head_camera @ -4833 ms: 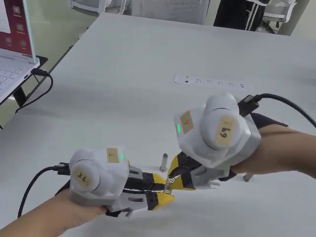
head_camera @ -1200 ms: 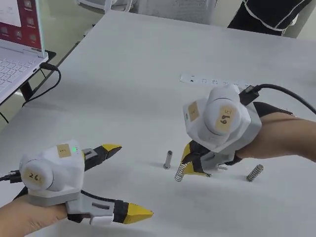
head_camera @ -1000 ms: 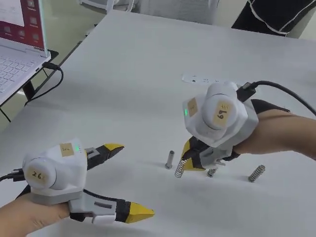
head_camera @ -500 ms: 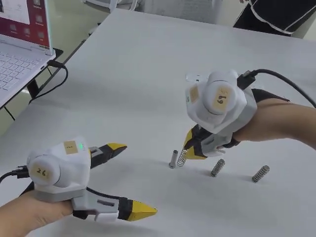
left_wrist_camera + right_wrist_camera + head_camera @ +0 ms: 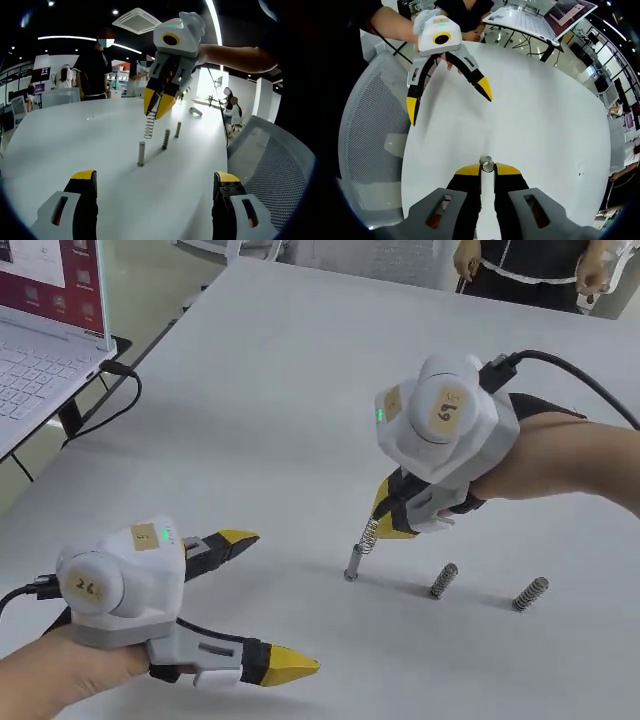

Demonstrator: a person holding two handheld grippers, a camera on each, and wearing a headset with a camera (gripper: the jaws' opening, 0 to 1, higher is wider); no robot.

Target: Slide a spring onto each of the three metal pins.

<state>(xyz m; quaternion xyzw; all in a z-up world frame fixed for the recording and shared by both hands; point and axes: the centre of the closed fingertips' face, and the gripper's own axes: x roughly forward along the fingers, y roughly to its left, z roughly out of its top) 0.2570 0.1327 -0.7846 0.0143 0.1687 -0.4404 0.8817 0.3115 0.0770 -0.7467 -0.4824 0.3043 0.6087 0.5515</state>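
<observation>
Right hand-held gripper [image 5: 383, 526] clamping spring [image 5: 369, 536] just above pin [image 5: 353, 564], left hand-held gripper [image 5: 280, 601] spread wide

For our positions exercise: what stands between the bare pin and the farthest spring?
A second spring stands between pin and far spring, in the head view.

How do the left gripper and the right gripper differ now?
The left gripper is wide open and empty; the right gripper is shut on a spring. The left gripper is held low; the right gripper hangs higher, above a bare pin. Both have yellow tips.
</observation>
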